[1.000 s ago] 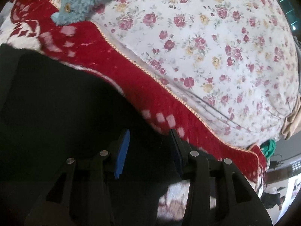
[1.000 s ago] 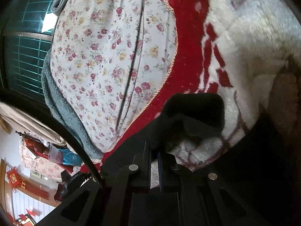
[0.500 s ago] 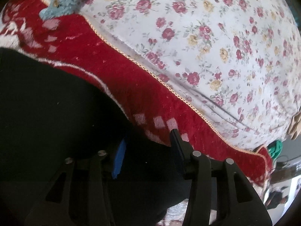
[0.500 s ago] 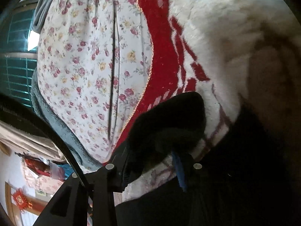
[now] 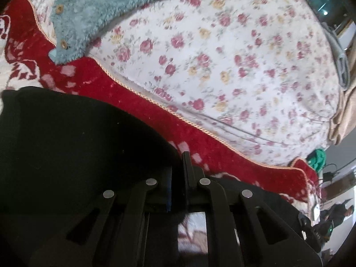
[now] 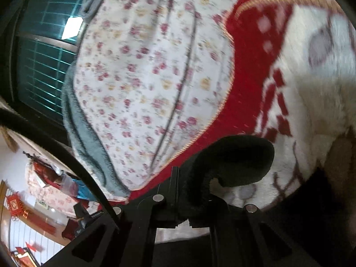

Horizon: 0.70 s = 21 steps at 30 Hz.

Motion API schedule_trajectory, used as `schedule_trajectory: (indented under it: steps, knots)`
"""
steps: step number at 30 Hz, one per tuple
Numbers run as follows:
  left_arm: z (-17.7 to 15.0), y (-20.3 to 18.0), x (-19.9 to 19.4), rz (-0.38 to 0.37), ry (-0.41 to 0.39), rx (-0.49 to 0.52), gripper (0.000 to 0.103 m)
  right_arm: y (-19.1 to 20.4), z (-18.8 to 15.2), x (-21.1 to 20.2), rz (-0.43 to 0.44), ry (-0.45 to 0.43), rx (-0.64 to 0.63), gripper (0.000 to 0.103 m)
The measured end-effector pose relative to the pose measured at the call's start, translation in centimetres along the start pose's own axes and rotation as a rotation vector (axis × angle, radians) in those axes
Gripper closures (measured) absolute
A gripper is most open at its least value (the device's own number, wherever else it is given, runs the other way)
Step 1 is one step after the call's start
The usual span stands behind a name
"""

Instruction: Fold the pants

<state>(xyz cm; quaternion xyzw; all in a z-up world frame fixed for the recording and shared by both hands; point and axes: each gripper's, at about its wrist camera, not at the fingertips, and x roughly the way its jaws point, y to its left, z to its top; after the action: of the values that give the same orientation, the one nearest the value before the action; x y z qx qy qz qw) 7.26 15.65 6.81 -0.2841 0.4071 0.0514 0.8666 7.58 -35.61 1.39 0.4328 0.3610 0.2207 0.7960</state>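
— Where are the pants (image 5: 66,146)?

— At 9 o'clock on the bed (image 5: 222,71). My left tongs (image 5: 176,178) and right tongs (image 6: 191,191) each pinch an edge. Soft, limp, light; I grip hems.

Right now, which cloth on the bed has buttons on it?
The fuzzy teal garment. It has round buttons along its edge; the floral sheet, red blanket and black pants show none.

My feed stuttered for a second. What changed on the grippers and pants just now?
The left gripper, open a second ago, has closed on the pants. The right gripper opened and regripped a thicker bunch of the pants. The red blanket and floral sheet lie unchanged.
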Motion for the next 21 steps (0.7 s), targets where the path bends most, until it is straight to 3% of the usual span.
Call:
schedule_trajectory:
  steps: [7, 12, 16, 21]
  knots:
    - [-2.5, -1.2, -6.7, -0.051, -0.089, 0.058, 0.096, 1.3, 0.0, -2.9, 0.008, -0.012, -0.018, 0.098]
    - [-6.9, -2.2, -10.3, -0.083, -0.103, 0.160, 0.096, 0.8, -1.7, -5.5, -0.031, -0.006, -0.042, 0.098]
    - [-11.2, -1.5, -9.7, -0.062, -0.062, 0.201, 0.096, -1.8, -3.4, -6.5, -0.100, 0.033, -0.019, 0.098]
    - [-15.6, 0.4, -7.2, 0.017, -0.005, 0.221, 0.097, -5.2, -5.5, -5.7, -0.178, 0.128, 0.024, 0.098]
